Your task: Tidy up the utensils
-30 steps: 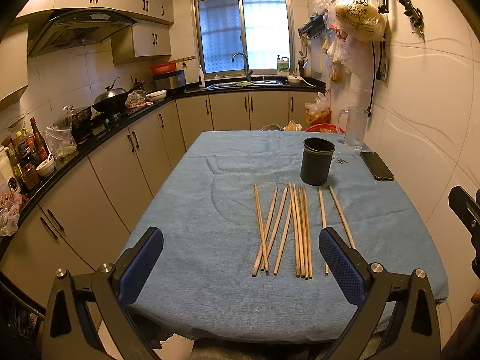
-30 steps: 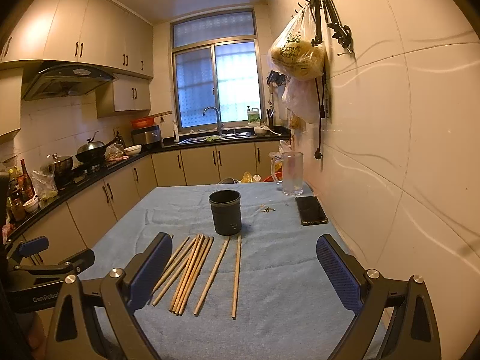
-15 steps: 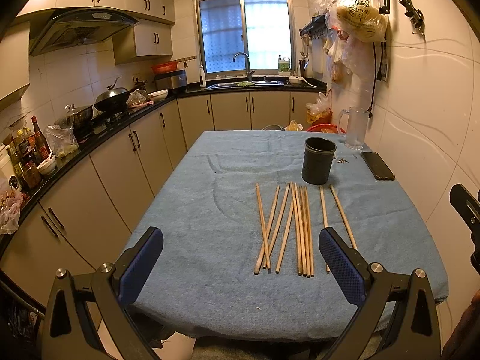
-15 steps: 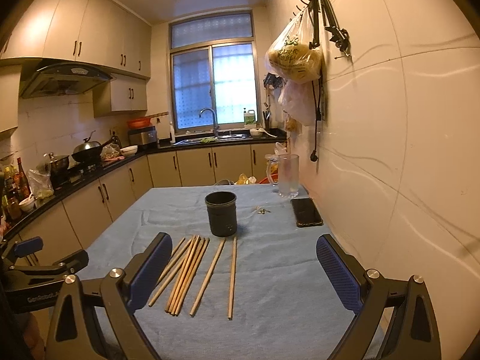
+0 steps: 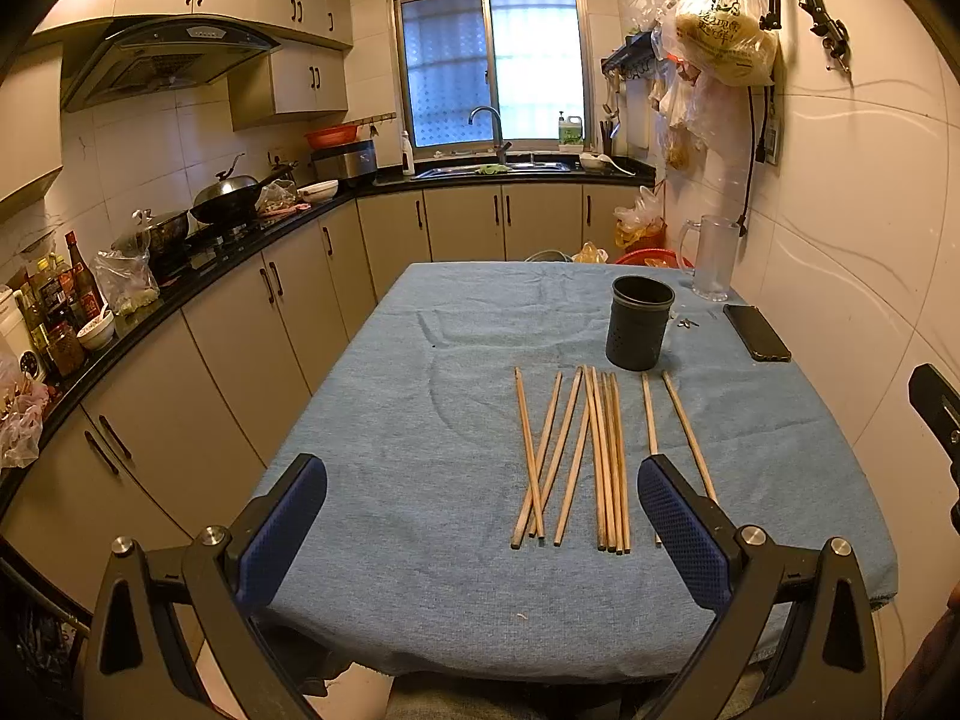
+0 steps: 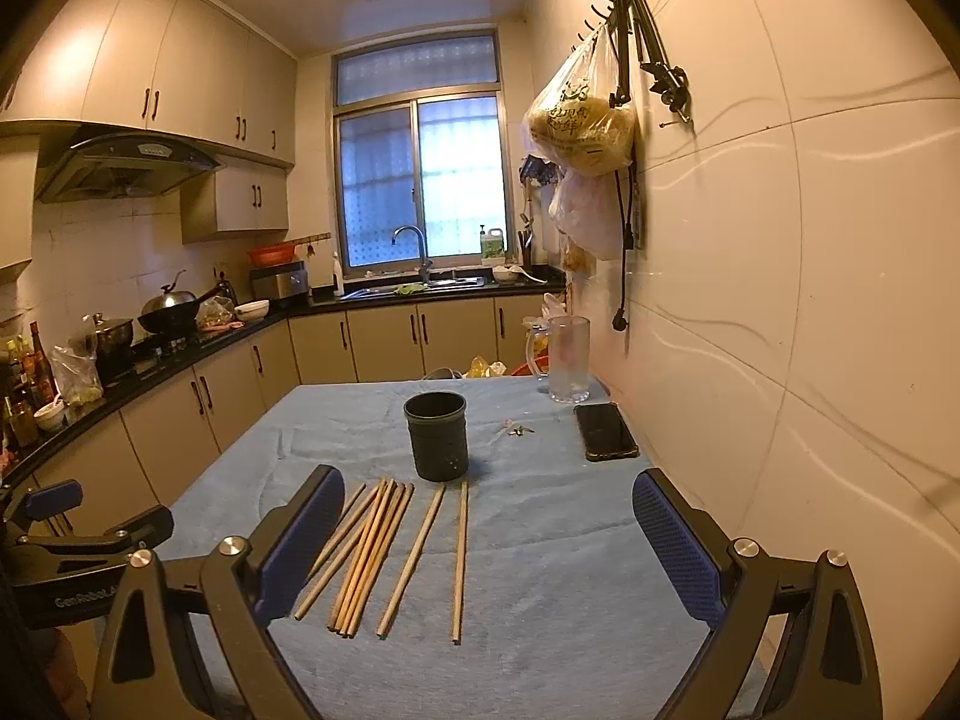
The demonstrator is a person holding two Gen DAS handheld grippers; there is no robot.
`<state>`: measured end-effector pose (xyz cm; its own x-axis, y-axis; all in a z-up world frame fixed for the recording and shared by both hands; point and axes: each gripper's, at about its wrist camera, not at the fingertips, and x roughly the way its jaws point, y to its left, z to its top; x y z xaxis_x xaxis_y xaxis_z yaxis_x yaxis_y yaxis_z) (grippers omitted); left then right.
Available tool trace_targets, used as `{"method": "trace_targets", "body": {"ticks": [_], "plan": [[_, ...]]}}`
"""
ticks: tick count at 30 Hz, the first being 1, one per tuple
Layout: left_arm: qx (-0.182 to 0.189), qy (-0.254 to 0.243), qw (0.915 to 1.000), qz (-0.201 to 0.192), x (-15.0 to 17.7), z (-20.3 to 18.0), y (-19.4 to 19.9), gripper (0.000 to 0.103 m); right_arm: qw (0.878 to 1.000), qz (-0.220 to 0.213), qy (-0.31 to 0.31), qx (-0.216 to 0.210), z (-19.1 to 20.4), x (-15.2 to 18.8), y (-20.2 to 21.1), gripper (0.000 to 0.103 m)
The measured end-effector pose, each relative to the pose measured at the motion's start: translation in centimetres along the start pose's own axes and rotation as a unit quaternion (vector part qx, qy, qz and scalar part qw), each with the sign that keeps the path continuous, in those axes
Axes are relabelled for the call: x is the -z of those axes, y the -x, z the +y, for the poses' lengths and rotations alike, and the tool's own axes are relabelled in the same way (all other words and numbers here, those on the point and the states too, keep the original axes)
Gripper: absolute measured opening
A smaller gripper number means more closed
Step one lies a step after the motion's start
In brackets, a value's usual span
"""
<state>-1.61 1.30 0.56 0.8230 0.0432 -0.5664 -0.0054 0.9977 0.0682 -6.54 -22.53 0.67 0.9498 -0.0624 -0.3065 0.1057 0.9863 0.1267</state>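
Nothing's sorted yet: all the chopsticks (image 5: 591, 456) lie on the blue tablecloth (image 5: 420, 420), holder cup (image 5: 639, 324) looks empty, left gripper (image 5: 480, 534) and right gripper (image 6: 489, 546) both gaping, holding nothing.

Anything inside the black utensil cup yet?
Nothing rises above the rim of the black utensil cup; the chopsticks all lie flat on the blue tablecloth. The cup's wall hides its bottom.
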Motion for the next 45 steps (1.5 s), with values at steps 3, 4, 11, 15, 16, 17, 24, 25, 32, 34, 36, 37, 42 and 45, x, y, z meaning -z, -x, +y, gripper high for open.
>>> {"method": "trace_targets", "body": {"ticks": [3, 4, 11, 15, 16, 17, 24, 25, 32, 34, 36, 37, 42, 45], "plan": [[-0.001, 0.001, 1.0, 0.001, 0.0, 0.0, 0.0, 0.103, 1.0, 0.001, 0.002, -0.003, 0.2, 0.0, 0.0, 0.098], [0.0, 0.001, 1.0, 0.0, 0.0, 0.1, 0.0, 0.103, 1.0, 0.0, 0.002, -0.003, 0.2, 0.1, 0.0, 0.098], [0.001, 0.002, 1.0, 0.001, -0.1, 0.2, 0.0, 0.103, 1.0, -0.001, 0.001, -0.008, 0.2, -0.2, 0.0, 0.098], [0.006, 0.012, 0.9999, 0.008, -0.3, 0.8, -0.2, 0.103, 1.0, -0.001, 0.001, -0.01, 0.3, -0.2, -0.1, 0.098], [0.007, 0.014, 0.9998, 0.009, -0.4, 1.0, -0.2, 0.103, 1.0, 0.0, 0.002, -0.01, 0.4, -0.3, -0.1, 0.098], [0.007, 0.016, 0.9998, 0.01, -0.5, 1.2, -0.3, 0.103, 1.0, 0.001, 0.003, -0.01, 0.4, -0.3, -0.2, 0.098], [0.009, 0.019, 0.9997, 0.014, -0.5, 1.5, -0.8, 0.103, 1.0, 0.002, 0.003, -0.012, 0.5, -0.3, -0.3, 0.098], [0.01, 0.018, 0.9997, 0.015, -0.6, 1.5, -0.9, 0.103, 1.0, 0.001, 0.003, -0.013, 0.6, -0.2, -0.3, 0.098], [0.013, 0.013, 0.9996, 0.021, -0.5, 1.2, -1.5, 0.103, 1.0, 0.015, -0.008, -0.017, 0.5, 0.0, -1.4, 0.098], [0.013, 0.012, 0.9996, 0.023, -0.5, 1.1, -1.6, 0.103, 1.0, 0.021, 0.002, -0.012, 0.6, 0.0, -1.8, 0.098], [0.012, 0.013, 0.9996, 0.023, -0.6, 1.1, -1.8, 0.103, 1.0, 0.024, 0.006, -0.011, 0.8, 0.2, -2.1, 0.098], [0.012, 0.013, 0.9996, 0.023, -0.6, 1.1, -1.8, 0.103, 1.0, 0.024, 0.007, -0.014, 0.8, 0.2, -2.1, 0.098], [0.009, 0.012, 0.9997, 0.021, -0.8, 1.2, -1.9, 0.103, 1.0, 0.02, 0.014, -0.016, 1.0, 0.0, -2.3, 0.097], [0.008, 0.011, 0.9997, 0.022, -0.9, 1.1, -2.1, 0.103, 0.999, 0.022, 0.016, -0.025, 1.2, 0.0, -2.6, 0.097]]}}
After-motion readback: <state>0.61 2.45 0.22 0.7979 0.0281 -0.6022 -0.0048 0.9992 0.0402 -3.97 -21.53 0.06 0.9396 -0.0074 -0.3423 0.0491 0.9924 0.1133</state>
